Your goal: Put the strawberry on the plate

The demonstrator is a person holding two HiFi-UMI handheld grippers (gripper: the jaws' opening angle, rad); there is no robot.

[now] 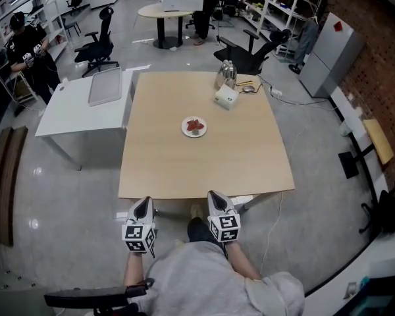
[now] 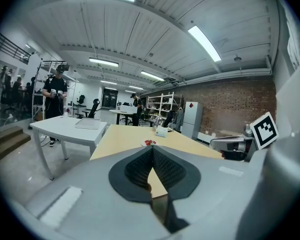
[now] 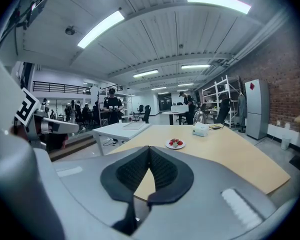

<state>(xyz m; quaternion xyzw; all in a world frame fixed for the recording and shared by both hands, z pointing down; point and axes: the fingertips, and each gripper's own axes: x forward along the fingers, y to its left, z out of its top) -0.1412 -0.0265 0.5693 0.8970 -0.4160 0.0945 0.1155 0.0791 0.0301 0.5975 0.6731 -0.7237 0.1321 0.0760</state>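
A small white plate (image 1: 194, 126) with red strawberries (image 1: 195, 124) on it sits near the middle of the tan table (image 1: 158, 163). Both grippers hover off the table's near edge, close to the person's body and well short of the plate. My left gripper (image 1: 143, 206) is shut with nothing between its pads, and so is my right gripper (image 1: 214, 199). In the left gripper view the plate (image 2: 149, 143) shows just above the closed gripper (image 2: 152, 150). In the right gripper view the plate (image 3: 175, 144) lies ahead and slightly right of the closed gripper (image 3: 149, 148).
A white box (image 1: 226, 97) and a clear glass pot (image 1: 226, 74) stand at the table's far side, with cables beside them. A white side table (image 1: 79, 114) holding a grey tray (image 1: 106, 85) adjoins on the left. Office chairs (image 1: 97, 43) and a person (image 1: 27, 54) are farther back.
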